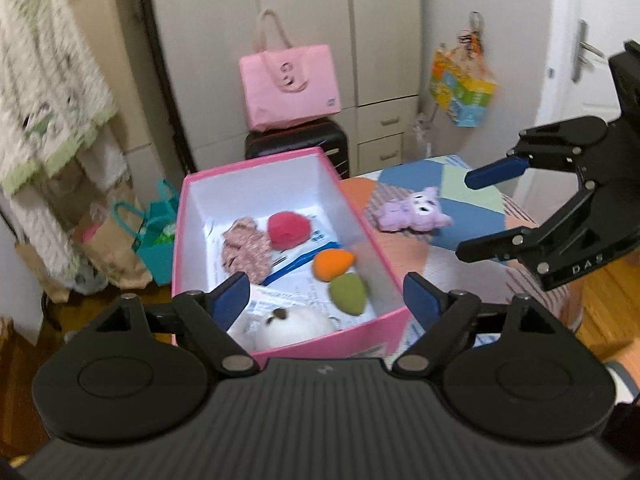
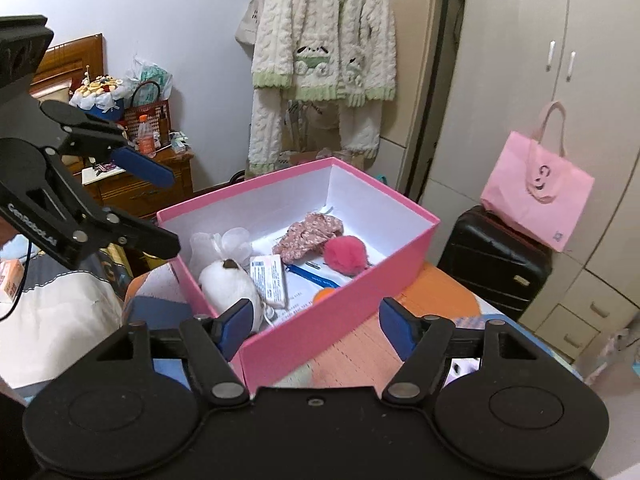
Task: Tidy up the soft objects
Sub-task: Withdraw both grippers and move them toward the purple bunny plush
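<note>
Two near downward views, shared pink box [image 1: 394,280].

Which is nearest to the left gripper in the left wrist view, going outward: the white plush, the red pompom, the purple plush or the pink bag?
1. White plush, in the box's near end, between the fingers of the left gripper.
2. Red pompom, deeper in the box.
3. Purple plush, outside the box, on the right.
4. Pink bag, far back on the suitcase.
</note>
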